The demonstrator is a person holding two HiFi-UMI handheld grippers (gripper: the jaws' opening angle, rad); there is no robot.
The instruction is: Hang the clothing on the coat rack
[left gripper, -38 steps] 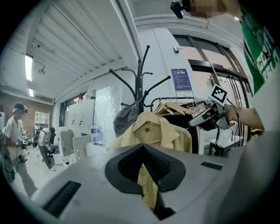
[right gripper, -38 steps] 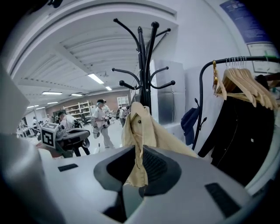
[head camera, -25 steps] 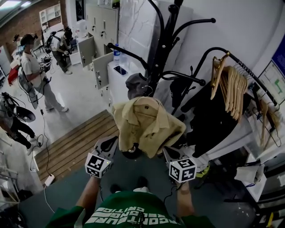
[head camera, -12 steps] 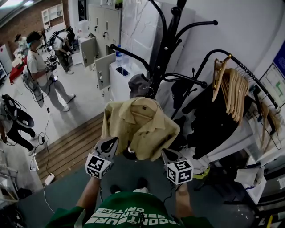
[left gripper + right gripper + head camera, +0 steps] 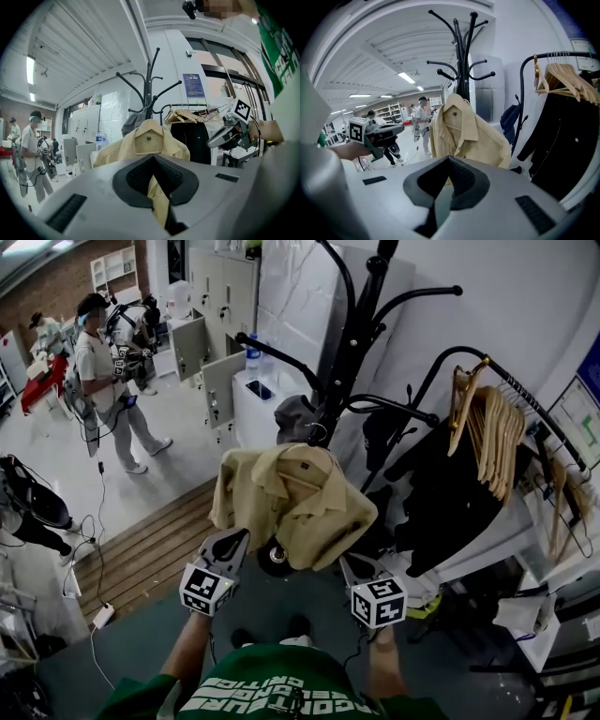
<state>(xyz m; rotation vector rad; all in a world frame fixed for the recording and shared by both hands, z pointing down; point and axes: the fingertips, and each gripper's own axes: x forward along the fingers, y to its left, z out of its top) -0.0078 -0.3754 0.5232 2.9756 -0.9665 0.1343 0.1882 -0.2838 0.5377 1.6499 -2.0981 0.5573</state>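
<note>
**Item:** tan shirt on a wooden hanger. It hangs spread out in front of the black coat rack, collar uppermost and close to the rack's lower arms, just below a grey hat.

**Left tongs**: closed on a fold of the shirt's lower edge, with yellow cloth pinched between the pads.

**Right tongs**: closed at the opposite hem. A thin pale strip sits between the pads, and whether it is shirt fabric cannot be told.

**Status (judged):** hanging is under way. No view shows whether the hanger hook is seated on an arm.

**Risks:**
- If the hook is not seated, letting go of the hem would drop shirt and hanger to the floor.
- Pulling on the hem could slide the shirt off the hanger's shoulders.
- Lifting could knock the hat off.
- Sideways swing could snag the dark garments on the neighbouring rail.
</note>
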